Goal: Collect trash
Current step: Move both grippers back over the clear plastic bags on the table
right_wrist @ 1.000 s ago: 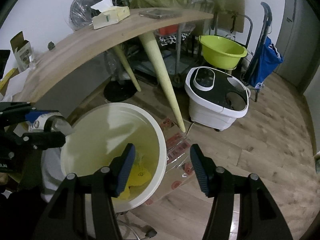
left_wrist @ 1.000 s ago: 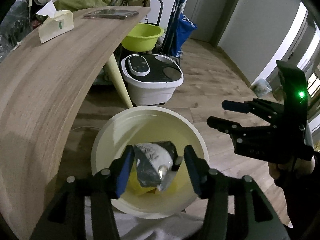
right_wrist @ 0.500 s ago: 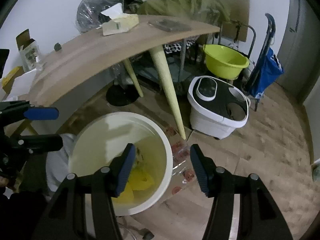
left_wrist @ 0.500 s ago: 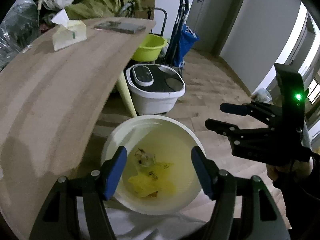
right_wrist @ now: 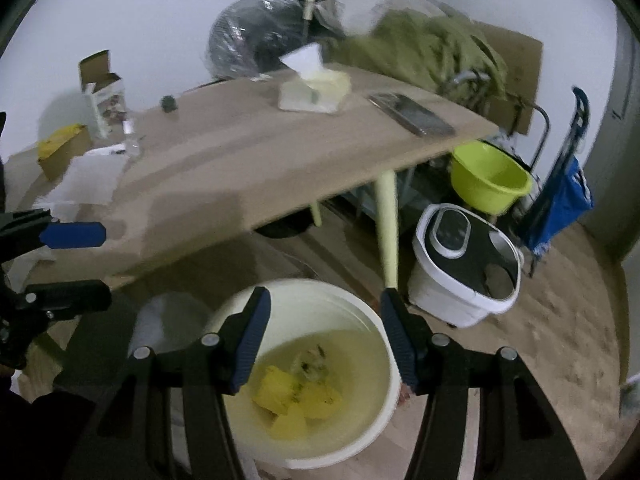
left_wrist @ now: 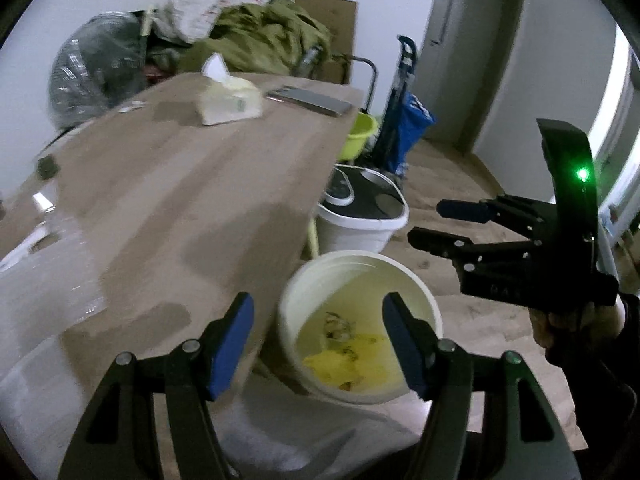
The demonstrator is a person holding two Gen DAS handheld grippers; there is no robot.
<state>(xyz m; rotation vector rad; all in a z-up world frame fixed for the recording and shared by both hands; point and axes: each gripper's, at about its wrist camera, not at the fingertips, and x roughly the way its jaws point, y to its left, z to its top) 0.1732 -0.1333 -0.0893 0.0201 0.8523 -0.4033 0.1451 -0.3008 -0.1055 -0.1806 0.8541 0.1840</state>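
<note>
Both tools, left (left_wrist: 320, 340) and right (right_wrist: 323, 336), gape empty above bin (right_wrist: 376, 320).

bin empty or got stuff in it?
Not empty. The white bin stands upright and open, with yellow crumpled trash and a greyish wad at the bottom.

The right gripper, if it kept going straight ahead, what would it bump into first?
Probably the white bucket. The right gripper, jaws open and empty, points down toward its far rim above the yellow trash. Depth is unclear, so it might just clear the rim.
</note>
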